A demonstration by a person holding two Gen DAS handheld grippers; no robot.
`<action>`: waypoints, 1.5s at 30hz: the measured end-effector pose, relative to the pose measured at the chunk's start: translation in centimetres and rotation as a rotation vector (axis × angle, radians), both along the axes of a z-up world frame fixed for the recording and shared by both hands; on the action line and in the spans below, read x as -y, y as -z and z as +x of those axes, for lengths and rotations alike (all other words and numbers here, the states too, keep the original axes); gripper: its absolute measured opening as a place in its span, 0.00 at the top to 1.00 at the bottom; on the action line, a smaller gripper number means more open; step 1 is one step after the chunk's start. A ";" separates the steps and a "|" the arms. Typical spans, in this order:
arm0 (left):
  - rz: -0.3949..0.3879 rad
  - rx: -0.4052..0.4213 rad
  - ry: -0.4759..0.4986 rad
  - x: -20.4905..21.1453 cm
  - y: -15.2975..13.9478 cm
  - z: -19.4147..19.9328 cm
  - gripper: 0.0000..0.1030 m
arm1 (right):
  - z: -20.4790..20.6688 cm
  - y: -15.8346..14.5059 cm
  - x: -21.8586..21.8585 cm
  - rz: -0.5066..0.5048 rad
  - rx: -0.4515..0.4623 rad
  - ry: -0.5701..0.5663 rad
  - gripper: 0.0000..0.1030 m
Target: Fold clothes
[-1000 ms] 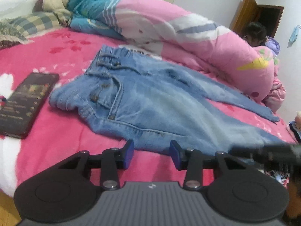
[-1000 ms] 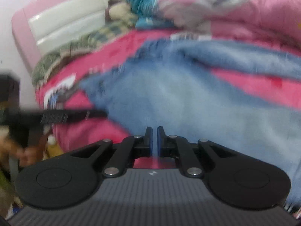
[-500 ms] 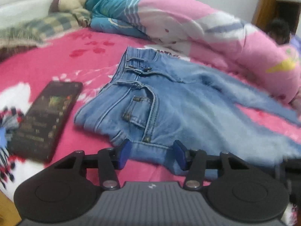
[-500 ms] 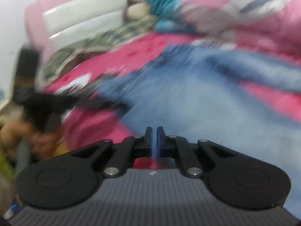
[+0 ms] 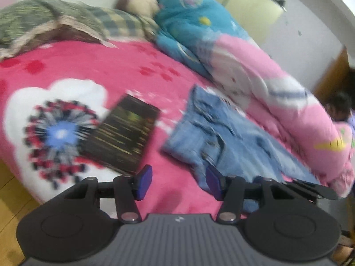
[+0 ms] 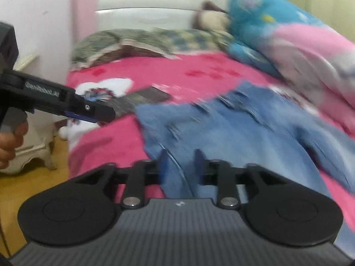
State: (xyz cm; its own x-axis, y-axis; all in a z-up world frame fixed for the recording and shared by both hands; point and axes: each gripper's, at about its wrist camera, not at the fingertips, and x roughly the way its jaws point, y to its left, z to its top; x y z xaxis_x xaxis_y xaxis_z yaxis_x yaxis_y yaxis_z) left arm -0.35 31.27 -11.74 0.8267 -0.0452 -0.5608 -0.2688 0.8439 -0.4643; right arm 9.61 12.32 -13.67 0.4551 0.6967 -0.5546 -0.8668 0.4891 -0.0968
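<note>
Light blue jeans (image 5: 224, 137) lie spread flat on the pink bed cover (image 5: 133, 71), waistband toward the pillows. My left gripper (image 5: 179, 184) is open above bare pink cover, just left of the jeans' near corner, with nothing between its fingers. My right gripper (image 6: 180, 164) is open over the near edge of the jeans (image 6: 244, 133); denim shows in the gap, but blur hides whether it touches. In the right wrist view, the left gripper (image 6: 99, 113) reaches in from the left, held by a hand (image 6: 8, 141).
A dark phone (image 5: 124, 135) lies on the cover left of the jeans. A pink and blue duvet (image 5: 266, 93) is heaped along the far side, with pillows (image 5: 66, 28) at the headboard. A white nightstand (image 6: 33, 150) stands beside the bed. A person sits at the far right (image 5: 339, 108).
My right gripper has gone from shut to open. Both views have swung left toward the waistband end; the left gripper has shifted off the jeans' edge onto bare cover.
</note>
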 end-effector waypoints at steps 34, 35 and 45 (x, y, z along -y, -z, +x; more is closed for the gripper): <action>0.042 0.060 0.082 1.7 -1.8 6.5 0.41 | 1.7 -2.0 11.3 0.303 -0.205 0.380 0.63; 0.067 0.038 0.103 2.7 -1.5 7.7 0.41 | 1.9 -2.1 12.6 0.288 -0.196 0.444 0.65; 0.314 -0.156 0.101 7.5 1.3 12.0 0.41 | 0.9 2.9 16.2 0.062 -0.236 0.614 0.76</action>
